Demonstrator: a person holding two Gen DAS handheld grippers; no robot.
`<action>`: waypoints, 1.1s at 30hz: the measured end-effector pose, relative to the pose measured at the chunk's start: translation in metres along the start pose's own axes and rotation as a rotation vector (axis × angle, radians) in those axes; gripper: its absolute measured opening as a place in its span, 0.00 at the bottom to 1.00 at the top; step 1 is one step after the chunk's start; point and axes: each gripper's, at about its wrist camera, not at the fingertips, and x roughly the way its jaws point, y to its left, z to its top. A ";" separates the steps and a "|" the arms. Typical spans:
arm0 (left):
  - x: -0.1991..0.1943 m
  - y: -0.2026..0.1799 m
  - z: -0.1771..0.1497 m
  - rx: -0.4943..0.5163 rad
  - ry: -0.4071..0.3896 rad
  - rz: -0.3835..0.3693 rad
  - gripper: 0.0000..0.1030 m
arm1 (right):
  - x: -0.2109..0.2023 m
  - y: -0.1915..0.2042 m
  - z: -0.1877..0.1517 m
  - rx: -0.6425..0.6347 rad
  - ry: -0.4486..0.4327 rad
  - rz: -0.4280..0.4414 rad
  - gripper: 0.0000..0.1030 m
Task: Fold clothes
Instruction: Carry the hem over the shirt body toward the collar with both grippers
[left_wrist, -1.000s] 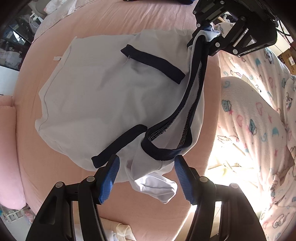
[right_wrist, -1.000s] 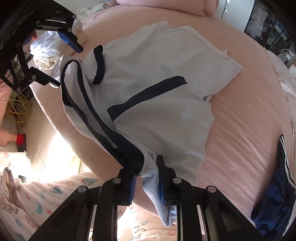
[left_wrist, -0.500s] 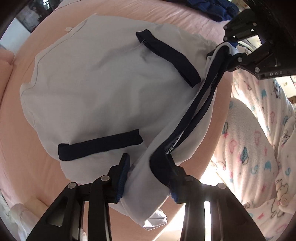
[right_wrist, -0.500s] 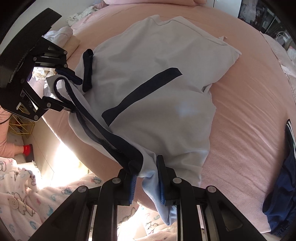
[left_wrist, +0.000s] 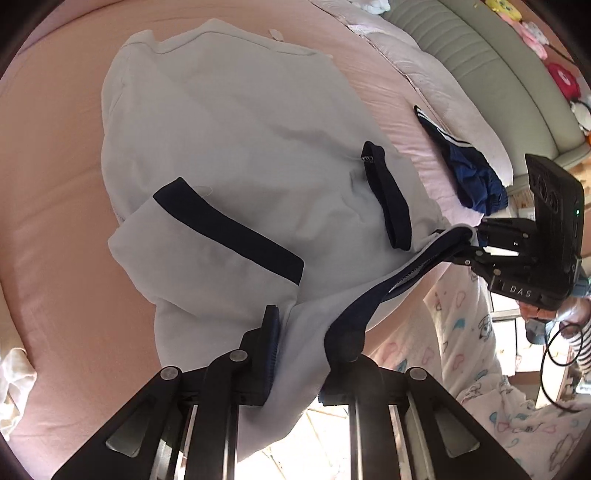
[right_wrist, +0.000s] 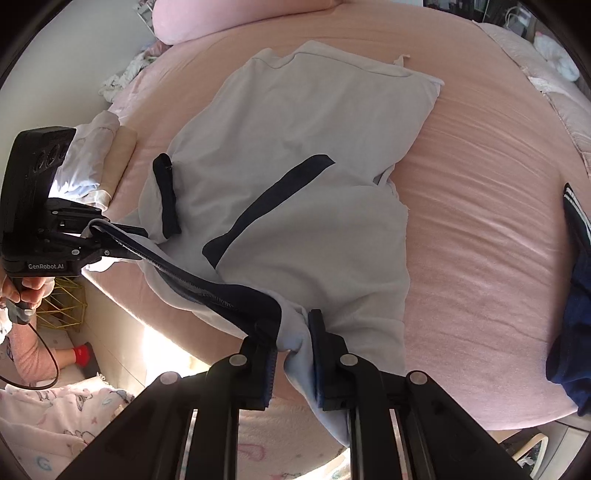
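A pale grey shirt with navy sleeve cuffs lies spread on the pink bed. Its navy-edged band stretches taut between my two grippers at the near bed edge. My left gripper is closing its jaws, the pads pressing on one end of that band and the cloth under it. In the right wrist view the shirt runs away from my right gripper, whose jaws are still tightening on a bunched fold at the other end. Each gripper shows in the other's view: right gripper, left gripper.
A navy garment with white stripes lies at the right of the bed. Folded pale clothes sit at the left edge, a pink pillow at the far end. A person's patterned pyjamas stand close by, beside a gold wire basket.
My left gripper rolled, shifted along the shirt's edge and closed from wide open onto the navy band. The band now runs taut between the grippers. The right gripper kept its hold.
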 end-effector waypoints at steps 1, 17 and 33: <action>-0.002 0.005 0.003 -0.021 -0.011 -0.006 0.13 | 0.000 0.002 0.000 0.000 -0.003 -0.012 0.14; -0.041 0.009 0.024 -0.068 -0.086 -0.019 0.13 | -0.033 0.027 0.011 -0.008 -0.085 -0.092 0.14; -0.054 0.004 0.096 0.093 -0.123 0.171 0.13 | -0.046 0.033 0.075 -0.126 -0.139 -0.150 0.14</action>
